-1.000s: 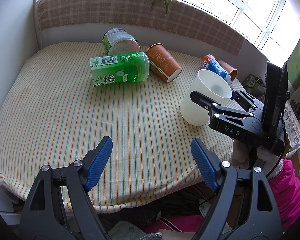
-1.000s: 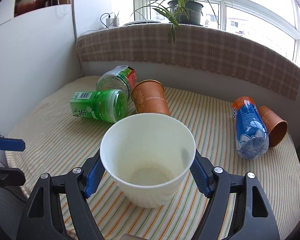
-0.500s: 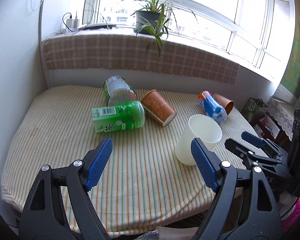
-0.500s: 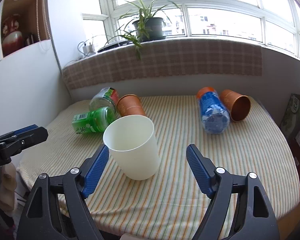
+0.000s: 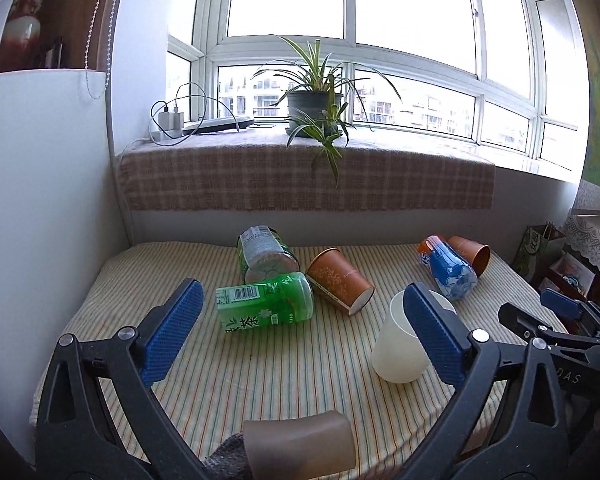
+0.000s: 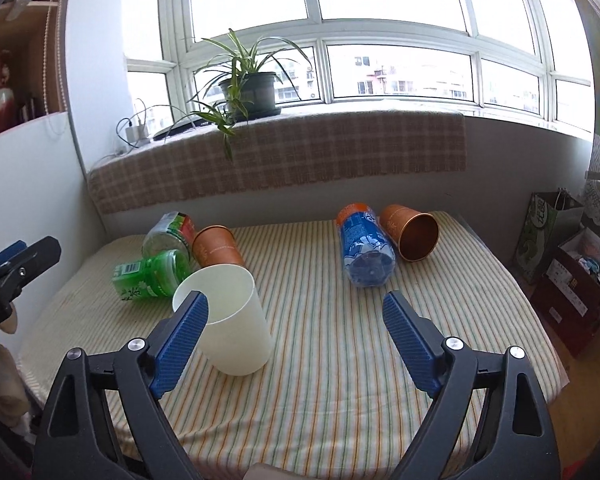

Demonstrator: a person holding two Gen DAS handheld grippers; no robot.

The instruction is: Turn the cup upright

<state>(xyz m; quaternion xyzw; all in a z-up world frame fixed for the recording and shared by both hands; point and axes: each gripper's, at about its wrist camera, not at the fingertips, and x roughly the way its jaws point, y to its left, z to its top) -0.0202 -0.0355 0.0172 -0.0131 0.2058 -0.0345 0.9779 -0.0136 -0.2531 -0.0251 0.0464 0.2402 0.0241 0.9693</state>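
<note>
A white cup stands upright, mouth up, on the striped tablecloth near the front of the table. It also shows in the left wrist view, partly behind my left gripper's right finger. My right gripper is open and empty, drawn back from the cup, which stands by its left finger. My left gripper is open and empty, above the table's front edge. The right gripper shows at the right edge of the left wrist view.
Two green bottles and an orange cup lie on their sides at mid table. A blue bottle and another orange cup lie at the back right. A plaid-covered ledge with a potted plant runs behind. Bags stand on the floor right.
My right gripper opened, let go of the white cup and drew back and up. The cup stays upright on the cloth. My left gripper also drew back and tilted up.
</note>
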